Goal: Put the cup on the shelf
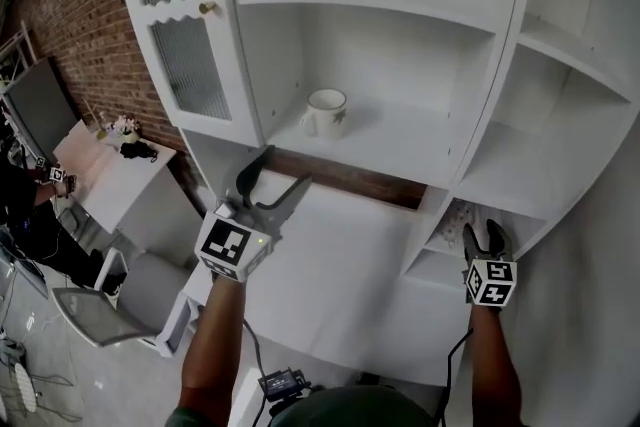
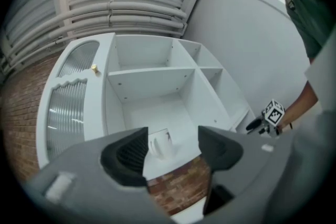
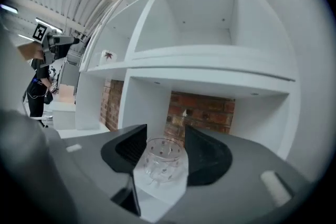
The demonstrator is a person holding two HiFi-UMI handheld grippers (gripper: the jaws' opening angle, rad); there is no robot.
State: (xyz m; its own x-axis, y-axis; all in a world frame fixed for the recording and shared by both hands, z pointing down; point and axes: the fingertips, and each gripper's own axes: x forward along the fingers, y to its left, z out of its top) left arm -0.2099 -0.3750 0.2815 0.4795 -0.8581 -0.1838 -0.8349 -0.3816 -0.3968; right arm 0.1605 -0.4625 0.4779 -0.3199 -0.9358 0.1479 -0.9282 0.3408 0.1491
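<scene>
My right fingers point(image 3: 207, 152) are clamped on a clear dotted cup point(image 3: 164, 162), held at the cabinet's lower right. My left fingers point(image 2: 128, 155) are apart, nothing between them. Beyond them, a white mug point(image 1: 326, 111) stands upright on the middle shelf point(image 1: 400, 140).

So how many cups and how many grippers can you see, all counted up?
white mug: 1
clear cup: 1
grippers: 2, the left gripper and the right gripper
Total: 4
</scene>
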